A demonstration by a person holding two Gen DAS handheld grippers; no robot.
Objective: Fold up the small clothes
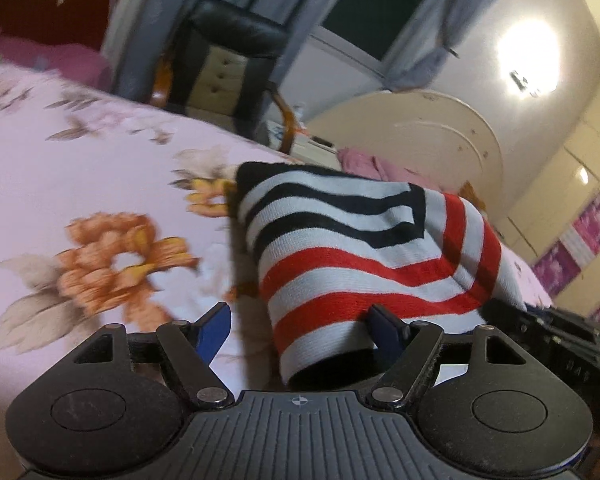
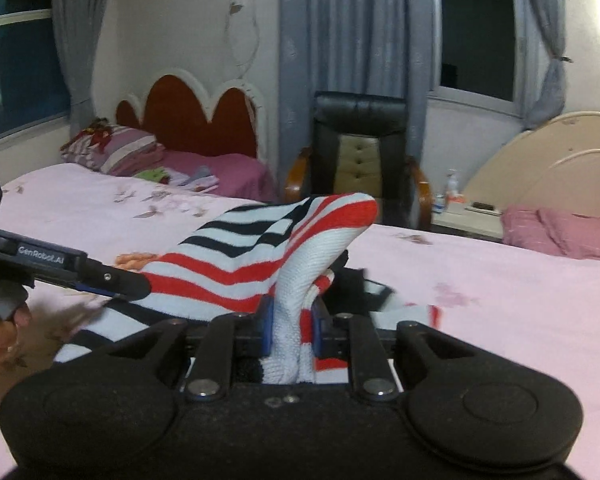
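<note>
A small striped garment (image 1: 364, 256), white with black and red bands, is lifted off the pink flowered bedsheet (image 1: 80, 184). My left gripper (image 1: 304, 328) is open, its blue fingers wide apart; the cloth's lower edge drapes over the right finger (image 1: 388, 326). In the right wrist view my right gripper (image 2: 290, 324) is shut on a bunched fold of the garment (image 2: 260, 256) and holds it raised. The left gripper (image 2: 112, 280) reaches in from the left and touches the cloth's left side. More of the garment lies on the sheet (image 2: 480, 280) beneath.
A black office chair (image 2: 360, 152) stands beyond the bed's far edge. A red headboard (image 2: 192, 120) and purple pillows (image 2: 116, 148) are at the back left, with small folded clothes (image 2: 192, 178) near them. A cream headboard (image 2: 540, 160) and pink pillow (image 2: 560, 232) are at the right.
</note>
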